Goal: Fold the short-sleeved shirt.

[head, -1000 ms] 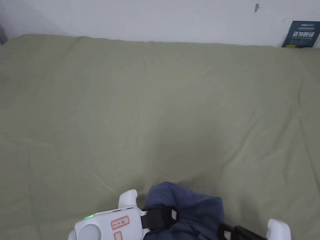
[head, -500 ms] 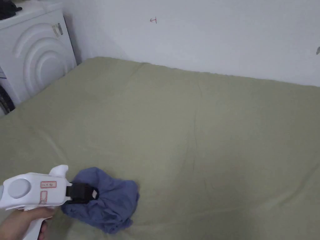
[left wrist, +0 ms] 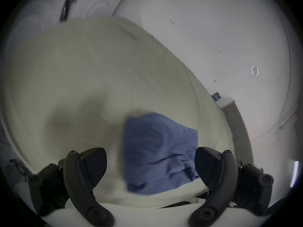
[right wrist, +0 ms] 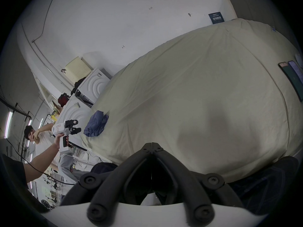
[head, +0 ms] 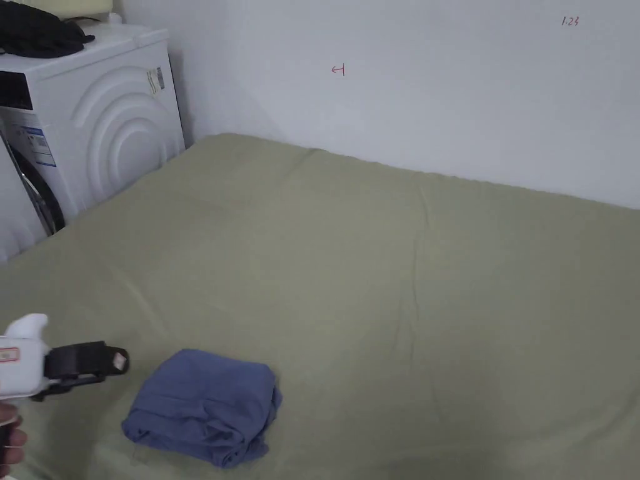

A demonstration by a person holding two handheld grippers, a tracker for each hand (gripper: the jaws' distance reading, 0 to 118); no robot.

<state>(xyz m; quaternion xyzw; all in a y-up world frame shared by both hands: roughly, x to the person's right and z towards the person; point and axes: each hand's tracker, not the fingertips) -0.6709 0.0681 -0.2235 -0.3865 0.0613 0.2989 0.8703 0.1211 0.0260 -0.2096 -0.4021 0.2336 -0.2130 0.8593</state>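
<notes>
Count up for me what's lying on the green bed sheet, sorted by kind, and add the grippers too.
Blue shirt: 1
Phones: 2, at the sheet's far edge
Grippers: 2, left gripper and right gripper
Total: 5

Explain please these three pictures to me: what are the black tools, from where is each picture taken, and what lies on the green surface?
No robot is here: a person holds a hand tool with a two-jaw claw in each hand. One picture comes from a camera on the person's head; the other two come from cameras riding on the tools. In the head view, the left claw stands beside a folded blue shirt lying on the green sheet of a bed. Its jaws stand open and hold nothing, as the left gripper view shows. The right claw has its jaws shut together, also empty. A white washing machine stands by the bed.
</notes>
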